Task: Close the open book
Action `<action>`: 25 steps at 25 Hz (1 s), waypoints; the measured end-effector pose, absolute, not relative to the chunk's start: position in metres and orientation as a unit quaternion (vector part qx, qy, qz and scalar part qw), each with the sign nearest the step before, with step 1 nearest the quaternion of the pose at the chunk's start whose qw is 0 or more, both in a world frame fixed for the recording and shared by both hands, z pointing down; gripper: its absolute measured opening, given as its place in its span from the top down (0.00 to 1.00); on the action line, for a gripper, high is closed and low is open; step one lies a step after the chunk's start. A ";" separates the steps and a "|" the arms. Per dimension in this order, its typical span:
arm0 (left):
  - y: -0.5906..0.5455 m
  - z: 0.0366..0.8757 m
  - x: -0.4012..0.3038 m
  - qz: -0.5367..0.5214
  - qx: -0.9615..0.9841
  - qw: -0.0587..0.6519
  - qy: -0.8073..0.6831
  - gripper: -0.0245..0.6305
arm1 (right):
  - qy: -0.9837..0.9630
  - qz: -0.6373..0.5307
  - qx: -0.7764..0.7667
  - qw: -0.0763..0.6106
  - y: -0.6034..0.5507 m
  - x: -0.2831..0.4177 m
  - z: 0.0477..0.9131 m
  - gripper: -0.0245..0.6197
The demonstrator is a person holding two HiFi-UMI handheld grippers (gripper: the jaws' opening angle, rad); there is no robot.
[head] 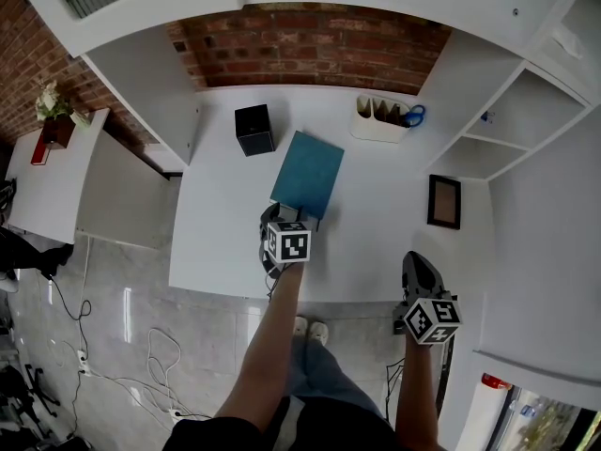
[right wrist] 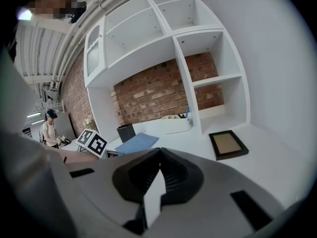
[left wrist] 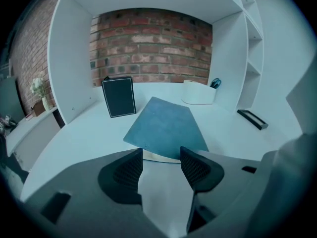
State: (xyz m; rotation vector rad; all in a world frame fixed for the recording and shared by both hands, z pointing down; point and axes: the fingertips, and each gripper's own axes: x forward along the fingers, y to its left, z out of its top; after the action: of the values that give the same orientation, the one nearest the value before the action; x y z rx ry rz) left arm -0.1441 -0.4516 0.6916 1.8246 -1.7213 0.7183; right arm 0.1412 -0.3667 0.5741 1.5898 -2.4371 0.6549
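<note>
Nearest us, the right gripper (head: 414, 263) is over the front right of the white tabletop (head: 216, 242), its jaws together with nothing between them. At its 10 o'clock is the left gripper (head: 282, 220), jaws apart. From above, its marker cube (head: 288, 242) covers most of them. Its own view shows only bare tabletop between the pads.

The teal hardcover book (head: 308, 172) lies at this gripper's 12 o'clock, its near edge just past the jaw tips and partly cut off by them. It lies flat and shut, cover up, with a pale strip of pages under that near edge. We can make out no title.

Farther back, a black box (head: 254, 128) stands at the book's 10 o'clock. A white holder (head: 380, 118) with blue-handled scissors (head: 415, 116) is at 1 o'clock. A black picture frame (head: 444, 201) lies flat at 3 o'clock.
</note>
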 end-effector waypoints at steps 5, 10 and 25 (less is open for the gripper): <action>-0.449 0.687 -0.145 0.259 0.680 0.257 -0.635 0.64 | -0.811 0.216 0.538 0.076 -0.363 0.143 0.569 0.96; -0.434 0.669 -0.148 0.246 0.689 0.245 -0.636 0.64 | -0.811 0.208 0.543 0.064 -0.363 0.141 0.560 0.96; -0.399 0.463 -0.126 0.069 0.798 0.034 -0.598 0.86 | -0.829 0.139 0.541 -0.011 -0.357 0.105 0.479 0.96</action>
State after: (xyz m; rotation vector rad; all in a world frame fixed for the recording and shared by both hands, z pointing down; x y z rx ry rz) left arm -0.1258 -0.3987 0.4628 2.4530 -1.8391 0.2107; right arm 0.1055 -0.3567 0.4787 1.7125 -2.6224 0.4401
